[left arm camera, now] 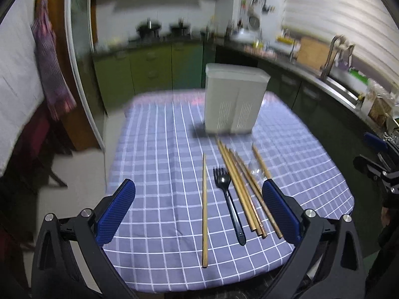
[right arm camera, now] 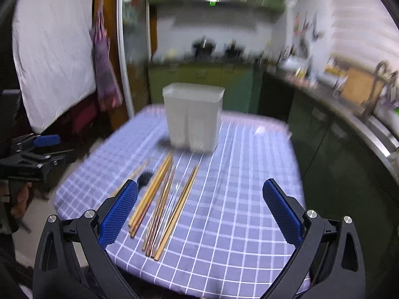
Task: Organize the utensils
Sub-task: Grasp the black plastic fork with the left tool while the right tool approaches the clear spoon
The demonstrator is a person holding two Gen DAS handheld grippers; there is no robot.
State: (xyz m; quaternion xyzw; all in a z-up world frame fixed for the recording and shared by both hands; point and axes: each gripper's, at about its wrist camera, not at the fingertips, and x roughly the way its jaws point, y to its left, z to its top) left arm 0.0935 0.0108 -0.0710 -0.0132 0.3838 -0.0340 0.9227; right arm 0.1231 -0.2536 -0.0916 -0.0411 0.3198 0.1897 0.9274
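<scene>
A white slotted utensil holder (left arm camera: 233, 99) (right arm camera: 194, 117) stands upright at the far side of the checked tablecloth (left arm camera: 159, 164) (right arm camera: 237, 199). In front of it lie several wooden chopsticks (left arm camera: 239, 189) (right arm camera: 159, 194), one lone chopstick (left arm camera: 204, 211) to their left, and a black plastic fork (left arm camera: 230, 199) whose head (right arm camera: 144, 178) peeks out behind my right gripper's left finger. My left gripper (left arm camera: 198, 189) hovers open above the near table edge, the utensils between its fingers in the view. My right gripper (right arm camera: 199, 189) is open and empty, with the chopsticks to its left.
A kitchen counter with a sink and tap (left arm camera: 334, 57) (right arm camera: 376, 87) runs along the right. Green cabinets (left arm camera: 149, 69) and a stove with pots (left arm camera: 149, 28) stand behind the table. A cloth (left arm camera: 49, 69) hangs at the left. The right gripper (left arm camera: 379, 169) shows at the left wrist view's right edge.
</scene>
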